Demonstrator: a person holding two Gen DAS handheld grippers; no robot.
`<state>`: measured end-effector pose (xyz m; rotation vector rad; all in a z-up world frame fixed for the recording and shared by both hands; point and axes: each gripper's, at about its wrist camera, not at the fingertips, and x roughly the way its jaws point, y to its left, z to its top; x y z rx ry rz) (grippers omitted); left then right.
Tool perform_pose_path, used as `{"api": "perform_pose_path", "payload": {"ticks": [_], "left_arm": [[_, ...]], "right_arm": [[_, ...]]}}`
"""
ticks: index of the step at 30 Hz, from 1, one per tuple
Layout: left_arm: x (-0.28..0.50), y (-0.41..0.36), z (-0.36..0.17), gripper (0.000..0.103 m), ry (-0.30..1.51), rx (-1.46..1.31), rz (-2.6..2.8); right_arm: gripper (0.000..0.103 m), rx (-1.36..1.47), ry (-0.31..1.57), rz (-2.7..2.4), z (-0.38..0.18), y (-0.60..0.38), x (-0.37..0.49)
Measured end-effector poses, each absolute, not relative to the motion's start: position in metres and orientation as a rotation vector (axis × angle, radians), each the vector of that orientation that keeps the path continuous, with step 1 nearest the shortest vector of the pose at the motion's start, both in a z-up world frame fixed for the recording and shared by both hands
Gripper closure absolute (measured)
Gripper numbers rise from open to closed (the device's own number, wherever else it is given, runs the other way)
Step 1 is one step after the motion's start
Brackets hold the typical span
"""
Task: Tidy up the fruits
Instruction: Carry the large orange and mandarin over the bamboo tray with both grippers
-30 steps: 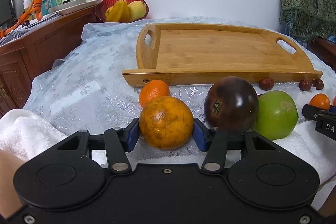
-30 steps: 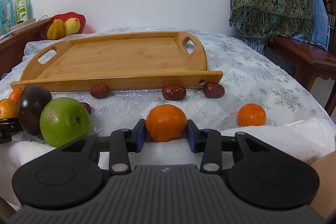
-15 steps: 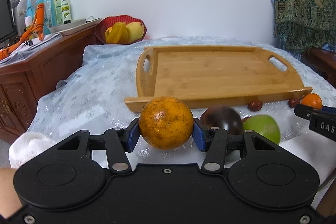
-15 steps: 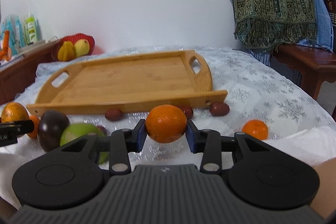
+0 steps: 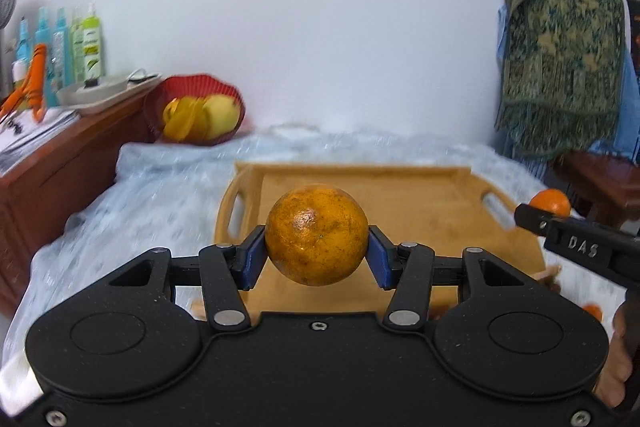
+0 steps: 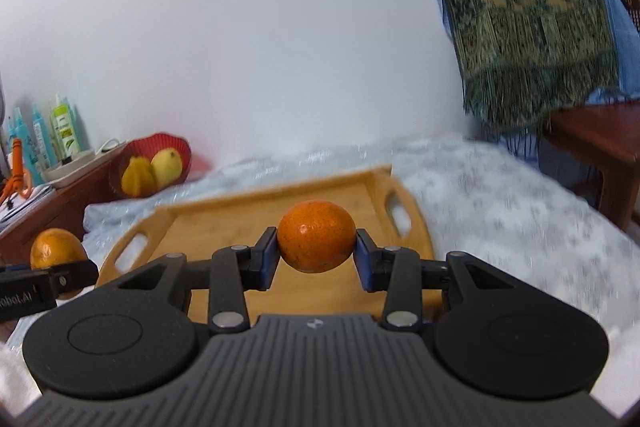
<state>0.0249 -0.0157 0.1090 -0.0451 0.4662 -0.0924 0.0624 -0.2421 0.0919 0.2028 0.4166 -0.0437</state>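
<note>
White cloth covered the table as each gripper, left and right, clamped an orange above the tray at twelve o'clock; round fruit could roll off once released.

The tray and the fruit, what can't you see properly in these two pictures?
- Left wrist view: the tray's near edge hides behind the claw and its orange.
- Left wrist view: the fruit in the red basket is blurred.
- Right wrist view: the tablecloth pattern is smeared.
- Both views: bottle labels are too small to read.
- Right wrist view: the tray's front hides behind the claw and tangerine.
</note>
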Motion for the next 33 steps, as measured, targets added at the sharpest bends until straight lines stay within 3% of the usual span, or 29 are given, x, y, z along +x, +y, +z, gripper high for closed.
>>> {"api": "perform_pose_path", "payload": {"ticks": [9, 22, 33], "left_arm": [[0.097, -0.028, 0.118, 0.053, 0.443, -0.038, -0.109], [0.214, -0.036, 0.080, 0.053, 0.585, -0.036, -0.122], [0.260, -0.030, 0.057, 0.053, 0.678, -0.069, -0.107]], "right_arm": [[0.060, 0.219, 0.419, -0.081, 0.099, -0.255, 0.120], [0.059, 0.208, 0.545, -0.065, 0.082, -0.260, 0.209], [0.059, 0.179, 0.658, -0.062, 0.057, -0.261, 0.258]]}}
